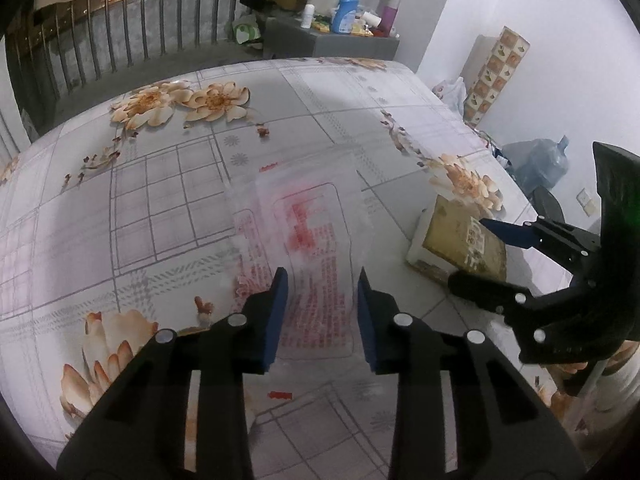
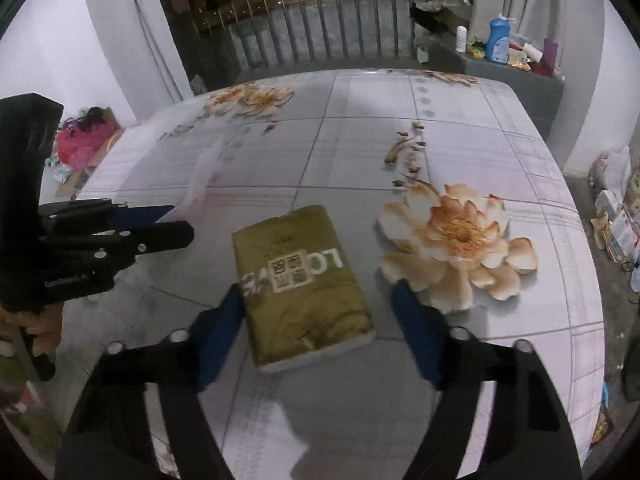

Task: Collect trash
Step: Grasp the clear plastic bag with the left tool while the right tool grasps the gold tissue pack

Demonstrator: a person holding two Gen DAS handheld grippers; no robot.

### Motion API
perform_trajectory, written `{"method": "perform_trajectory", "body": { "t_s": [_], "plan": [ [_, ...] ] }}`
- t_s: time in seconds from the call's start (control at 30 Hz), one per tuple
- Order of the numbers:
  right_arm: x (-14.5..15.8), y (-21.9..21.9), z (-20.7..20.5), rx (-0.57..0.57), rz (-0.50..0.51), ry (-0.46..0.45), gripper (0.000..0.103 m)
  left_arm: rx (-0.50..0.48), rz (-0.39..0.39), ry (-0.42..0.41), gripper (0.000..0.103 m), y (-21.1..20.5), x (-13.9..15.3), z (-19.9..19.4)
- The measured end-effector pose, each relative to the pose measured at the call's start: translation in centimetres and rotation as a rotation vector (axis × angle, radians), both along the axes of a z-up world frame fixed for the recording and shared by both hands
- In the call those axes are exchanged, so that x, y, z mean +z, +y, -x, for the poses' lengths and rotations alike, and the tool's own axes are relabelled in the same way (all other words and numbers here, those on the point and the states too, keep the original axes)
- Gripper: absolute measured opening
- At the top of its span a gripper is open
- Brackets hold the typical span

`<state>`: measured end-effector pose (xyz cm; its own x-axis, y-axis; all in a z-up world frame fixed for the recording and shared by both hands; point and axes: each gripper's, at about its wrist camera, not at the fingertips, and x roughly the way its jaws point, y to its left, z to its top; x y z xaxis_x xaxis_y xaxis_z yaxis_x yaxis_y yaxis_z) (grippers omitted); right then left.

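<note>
Left wrist view: our left gripper (image 1: 322,312) has narrow jaws astride the clear plastic wrapper (image 1: 308,236) on the bed (image 1: 160,200), not pressing yet. The right gripper (image 2: 320,328) stands wider around the gold tissue pack (image 2: 300,280). We should lower both, close gently, then lift.

Floral bedsheet (image 1: 160,200), metal railing (image 1: 120,40), blue bottle (image 1: 345,14) on grey ledge (image 1: 320,42).

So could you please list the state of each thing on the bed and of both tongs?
Clear bag: flat on the bed, between the left tongs' open jaws.
Tissue pack: flat, unlifted, inside the right tongs' open jaws.
</note>
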<state>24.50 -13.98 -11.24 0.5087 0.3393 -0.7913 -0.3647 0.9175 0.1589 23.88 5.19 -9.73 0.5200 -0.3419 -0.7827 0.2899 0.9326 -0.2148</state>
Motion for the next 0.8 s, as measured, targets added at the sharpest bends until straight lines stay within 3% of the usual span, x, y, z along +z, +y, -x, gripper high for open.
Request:
{"method": "perform_trajectory", "body": {
  "t_s": [0.5,0.8],
  "plan": [
    [0.0,-7.7,6.4,-0.206,-0.021,0.053,0.062,-0.184,0.01,0.0,0.027,-6.4,0.2,3.4],
    [-0.1,-10.6,9.5,-0.331,-0.049,0.061,0.062,-0.249,-0.04,-0.056,0.017,-9.0,0.8,5.6]
  ]
}}
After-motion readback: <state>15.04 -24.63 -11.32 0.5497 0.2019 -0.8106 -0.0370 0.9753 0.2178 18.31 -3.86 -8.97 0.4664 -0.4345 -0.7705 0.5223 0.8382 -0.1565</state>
